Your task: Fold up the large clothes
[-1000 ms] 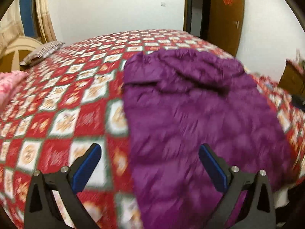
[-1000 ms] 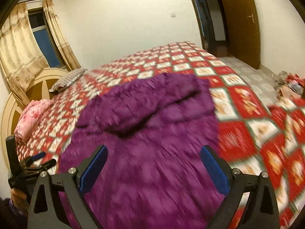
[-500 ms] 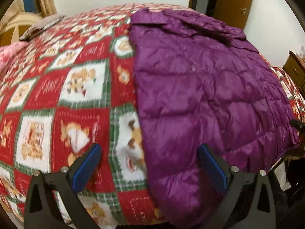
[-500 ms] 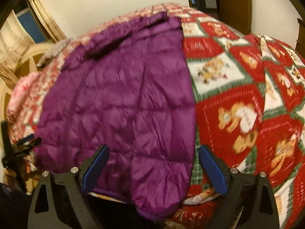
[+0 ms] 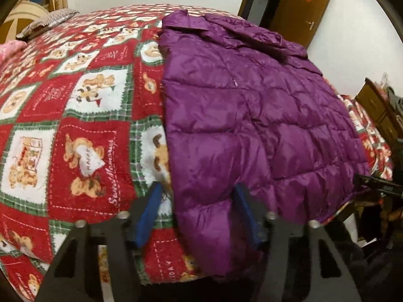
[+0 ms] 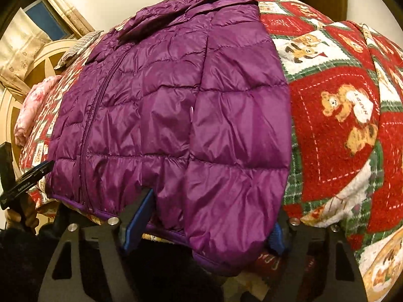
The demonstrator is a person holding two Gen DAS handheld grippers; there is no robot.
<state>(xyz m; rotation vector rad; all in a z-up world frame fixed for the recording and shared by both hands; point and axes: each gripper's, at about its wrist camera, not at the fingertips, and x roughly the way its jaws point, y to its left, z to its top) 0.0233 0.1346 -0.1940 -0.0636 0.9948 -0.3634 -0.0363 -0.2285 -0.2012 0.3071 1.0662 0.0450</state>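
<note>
A purple quilted down jacket (image 5: 252, 105) lies flat on the bed, collar at the far end, hem hanging over the near edge. My left gripper (image 5: 199, 209) straddles the sleeve end at the jacket's left hem corner, its blue pads (image 5: 148, 214) partly closed around the fabric with a gap still showing. My right gripper (image 6: 209, 216) straddles the sleeve end at the jacket's (image 6: 176, 100) right hem corner; its right finger is mostly hidden behind the fabric. Each gripper shows at the edge of the other's view.
A red, white and green teddy-bear bedspread (image 5: 75, 125) covers the bed. A striped pillow (image 5: 47, 20) and a pink bundle (image 6: 32, 105) lie at the head end. A brown door (image 5: 302, 7) and a wooden cabinet (image 5: 375, 110) stand to the right.
Both grippers have dropped and moved forward to the jacket's near hem corners. Their jaws have narrowed from wide open to partly closed around the fabric.
</note>
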